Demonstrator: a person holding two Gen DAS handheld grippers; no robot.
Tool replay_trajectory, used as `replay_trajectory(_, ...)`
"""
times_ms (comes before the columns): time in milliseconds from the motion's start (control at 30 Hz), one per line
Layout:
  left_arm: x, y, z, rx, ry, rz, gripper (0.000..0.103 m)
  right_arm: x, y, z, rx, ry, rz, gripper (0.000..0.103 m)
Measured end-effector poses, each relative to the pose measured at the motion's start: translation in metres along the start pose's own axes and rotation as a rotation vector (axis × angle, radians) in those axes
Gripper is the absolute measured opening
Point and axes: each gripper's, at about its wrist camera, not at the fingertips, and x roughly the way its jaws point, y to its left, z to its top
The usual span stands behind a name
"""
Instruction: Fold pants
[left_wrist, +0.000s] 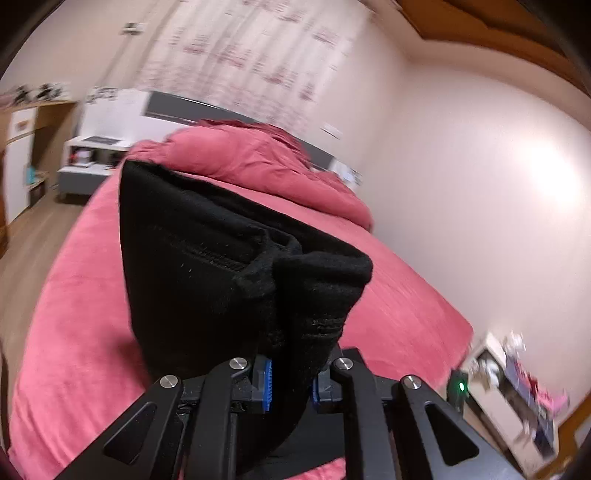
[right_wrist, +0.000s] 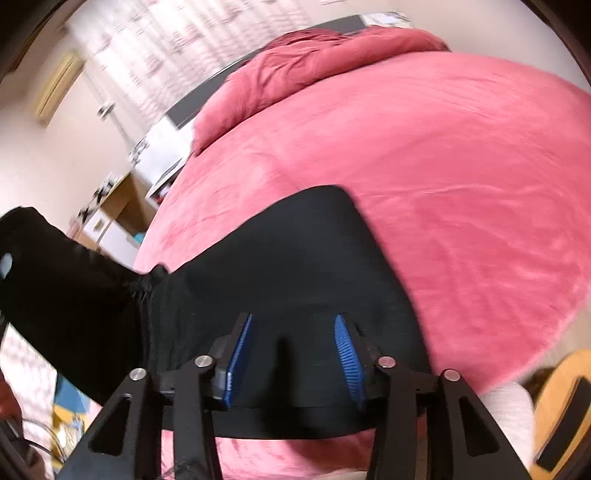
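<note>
The black pants (left_wrist: 207, 266) hang bunched from my left gripper (left_wrist: 291, 384), which is shut on a thick fold of the fabric and holds it above the pink bed (left_wrist: 74, 332). In the right wrist view the pants (right_wrist: 295, 266) lie spread flat near the front edge of the bed (right_wrist: 461, 184), with one part lifted off to the left (right_wrist: 62, 273). My right gripper (right_wrist: 295, 354) is open just above the flat black fabric, its blue pads (right_wrist: 240, 354) apart and empty.
A bunched pink duvet (left_wrist: 251, 162) lies at the head of the bed. A white nightstand (left_wrist: 92, 158) stands at the left, with wood floor beside it. A cluttered low shelf (left_wrist: 517, 398) is at the right wall. A yellow object (right_wrist: 565, 417) sits off the bed's near corner.
</note>
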Motion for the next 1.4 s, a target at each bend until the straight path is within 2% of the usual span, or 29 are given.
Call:
replay_trajectory(167, 0.034, -0.041, -0.01, 0.105, 0.081, -0.08, 0.014, -0.016, -0.034, 0.002, 0.101, -0.041, 0.0, 0.049)
replay_trajectory(300, 0.06, -0.068, -0.023, 0.137, 0.135, -0.121, 0.014, -0.025, -0.05, 0.0, 0.14, -0.062, -0.003, 0.051)
replay_trajectory(433, 0.088, -0.086, -0.033, 0.157, 0.189, -0.152, 0.014, -0.028, -0.064, -0.005, 0.219, -0.079, 0.002, 0.052)
replay_trajectory(600, 0.129, -0.112, -0.05, 0.228, 0.257, -0.177, 0.014, -0.036, -0.087, -0.013, 0.346, -0.111, 0.021, 0.054)
replay_trajectory(800, 0.166, -0.134, -0.078, 0.271, 0.365, -0.218, 0.014, -0.039, -0.101, -0.018, 0.43, -0.134, 0.028, 0.054)
replay_trajectory(967, 0.195, -0.138, -0.097, 0.29, 0.437, -0.213, 0.014, -0.045, -0.107, -0.021, 0.454, -0.159, 0.038, 0.055)
replay_trajectory(1233, 0.212, -0.145, -0.12, 0.343, 0.48, -0.201, 0.015, -0.046, -0.114, -0.025, 0.494, -0.152, 0.04, 0.057)
replay_trajectory(1333, 0.211, -0.148, -0.13, 0.354, 0.489, -0.205, 0.021, -0.046, -0.115, -0.025, 0.495, -0.15, 0.035, 0.057)
replay_trajectory(1400, 0.207, -0.151, -0.133, 0.35, 0.501, -0.241, 0.036, -0.046, -0.116, -0.025, 0.502, -0.153, 0.034, 0.057)
